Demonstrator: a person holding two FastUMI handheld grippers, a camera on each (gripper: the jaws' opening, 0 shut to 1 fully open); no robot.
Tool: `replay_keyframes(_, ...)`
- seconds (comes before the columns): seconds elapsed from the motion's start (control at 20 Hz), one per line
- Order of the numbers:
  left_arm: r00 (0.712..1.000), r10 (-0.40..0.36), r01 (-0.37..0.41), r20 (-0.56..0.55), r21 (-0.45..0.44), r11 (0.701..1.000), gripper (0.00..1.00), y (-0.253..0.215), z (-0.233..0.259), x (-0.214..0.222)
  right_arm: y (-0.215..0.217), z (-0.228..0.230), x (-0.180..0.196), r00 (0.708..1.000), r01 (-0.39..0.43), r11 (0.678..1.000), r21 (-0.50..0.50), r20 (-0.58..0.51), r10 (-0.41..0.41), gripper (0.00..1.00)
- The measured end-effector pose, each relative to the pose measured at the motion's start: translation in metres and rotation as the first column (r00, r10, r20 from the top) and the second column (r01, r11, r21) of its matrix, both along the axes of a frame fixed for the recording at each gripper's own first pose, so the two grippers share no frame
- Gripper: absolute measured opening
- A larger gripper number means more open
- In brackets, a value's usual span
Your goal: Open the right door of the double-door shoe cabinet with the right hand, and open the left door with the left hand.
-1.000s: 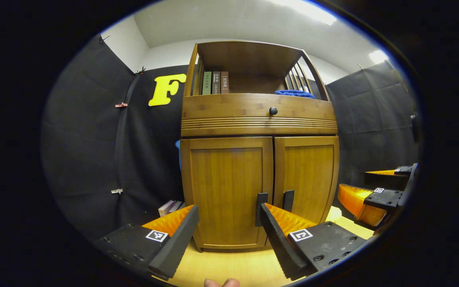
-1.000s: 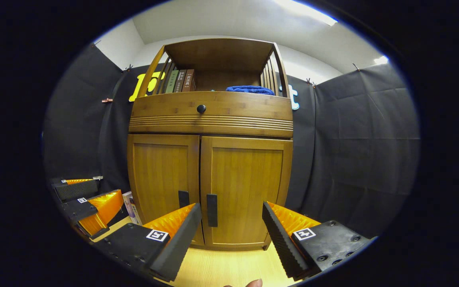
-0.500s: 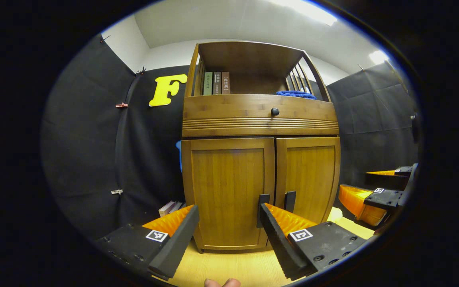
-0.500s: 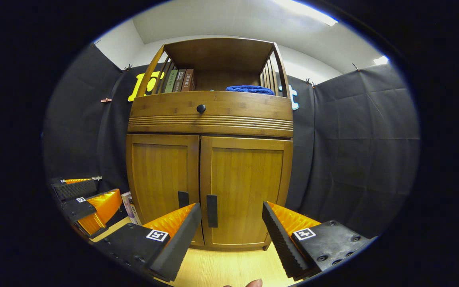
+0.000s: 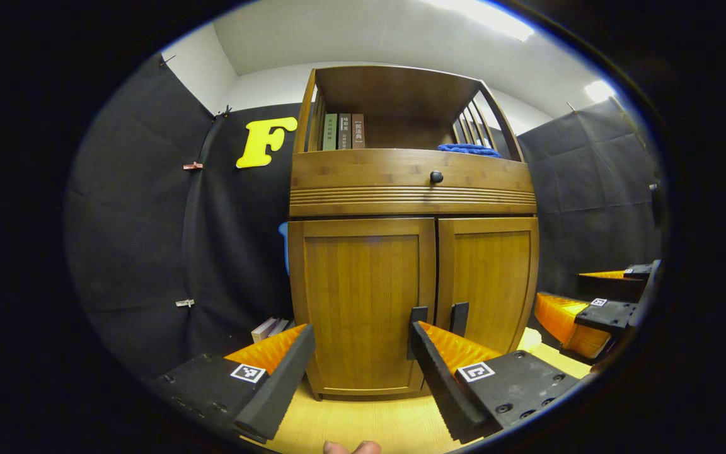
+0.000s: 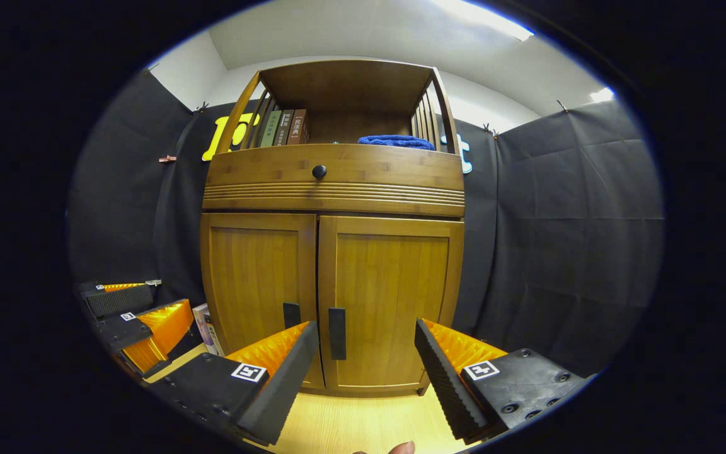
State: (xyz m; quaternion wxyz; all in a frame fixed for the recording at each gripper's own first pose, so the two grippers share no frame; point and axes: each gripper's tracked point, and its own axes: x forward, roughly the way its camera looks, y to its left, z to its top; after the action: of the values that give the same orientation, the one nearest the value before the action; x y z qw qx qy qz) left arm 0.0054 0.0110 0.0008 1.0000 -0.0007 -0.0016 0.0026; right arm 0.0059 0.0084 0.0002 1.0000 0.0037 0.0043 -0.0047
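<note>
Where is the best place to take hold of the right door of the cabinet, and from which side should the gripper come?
Grip the dark vertical handle on the right door, low at its inner edge beside the centre seam. Come straight from the front with the open right gripper, one finger either side of the bar. The doors are shut and flat, so probably nothing else offers a hold.

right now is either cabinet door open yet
No, in the right gripper view the left door and right door both sit flush and closed, and the right gripper is open short of them.
</note>
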Motion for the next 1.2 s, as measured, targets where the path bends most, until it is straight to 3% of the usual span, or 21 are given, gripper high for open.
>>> replay_keyframes(0.25,1.000,0.007,-0.007,-0.005,0.004,1.000,0.93,0.002,-0.001,0.000,0.006,-0.005,0.016,1.000,-0.009,1.000,0.022,-0.011,0.009,0.96)
replay_keyframes(0.35,1.000,0.012,-0.012,-0.010,0.005,1.000,0.95,0.003,-0.003,0.002,0.012,-0.009,0.030,1.000,-0.022,0.999,0.030,-0.013,0.022,0.99)
replay_keyframes(0.4,1.000,0.015,-0.015,-0.011,0.006,1.000,0.95,0.003,-0.004,0.002,0.015,-0.012,0.037,0.999,-0.036,0.999,0.040,-0.018,0.036,0.96)
replay_keyframes(1.2,0.998,0.032,-0.033,-0.059,-0.011,0.999,0.95,0.005,-0.012,0.006,0.046,-0.122,0.172,0.982,-0.054,0.996,0.064,-0.179,0.065,0.98)
